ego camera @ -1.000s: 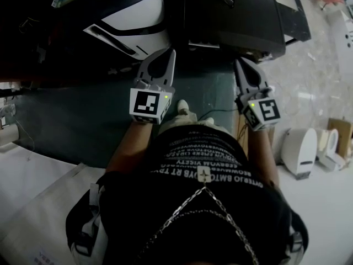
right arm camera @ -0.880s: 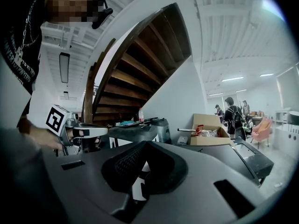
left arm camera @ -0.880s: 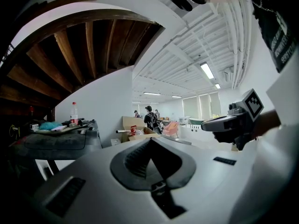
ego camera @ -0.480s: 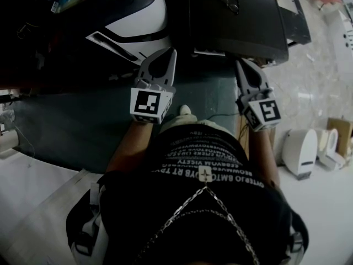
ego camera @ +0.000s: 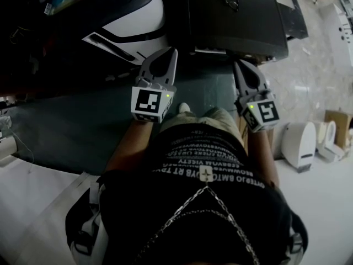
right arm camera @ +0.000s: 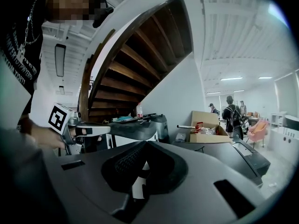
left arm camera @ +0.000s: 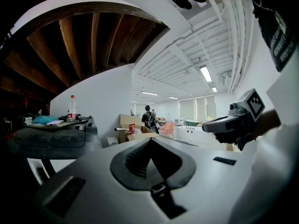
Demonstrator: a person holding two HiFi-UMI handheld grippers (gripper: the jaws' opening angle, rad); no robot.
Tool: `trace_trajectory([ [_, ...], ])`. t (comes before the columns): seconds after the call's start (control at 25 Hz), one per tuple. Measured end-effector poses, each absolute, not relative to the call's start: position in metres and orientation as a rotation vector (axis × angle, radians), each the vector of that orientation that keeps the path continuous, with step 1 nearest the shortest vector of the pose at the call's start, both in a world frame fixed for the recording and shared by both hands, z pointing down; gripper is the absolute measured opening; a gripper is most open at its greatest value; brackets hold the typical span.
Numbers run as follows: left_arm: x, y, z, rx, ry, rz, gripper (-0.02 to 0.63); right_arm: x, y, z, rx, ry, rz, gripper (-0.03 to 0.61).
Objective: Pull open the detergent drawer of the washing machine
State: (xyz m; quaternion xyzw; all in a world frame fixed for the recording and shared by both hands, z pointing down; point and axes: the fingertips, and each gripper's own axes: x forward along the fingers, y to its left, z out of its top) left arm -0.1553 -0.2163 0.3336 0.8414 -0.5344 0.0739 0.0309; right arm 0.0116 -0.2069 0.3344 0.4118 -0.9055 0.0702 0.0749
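Standing on dark teal mat, pale stone floor to the rt. Big open room w/ white ceiling, underside of wooden stairs overhead, cardboard box and people far back. Ahead-left: white rounded washing machine, dark cluttered top w/ bottle on it; detergent drawer not made out. Ahead-rt, beside it: black flat-topped unit. Free mat under and around both tools. Left gripper held out front, roughly level, jaws together, nothing btwn, tip near washer's lower edge. Right gripper alongside, well apart from the left one, likewise closed and empty, tip near black unit's front edge.
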Motion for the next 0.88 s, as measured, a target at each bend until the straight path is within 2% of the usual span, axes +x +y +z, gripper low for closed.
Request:
trace_trajectory([
  [0.88,-0.143,-0.261,0.376,2.576,-1.566,0.397,-0.005,0.036,-0.266,0.375,1.239,-2.643,0.254,0.003],
])
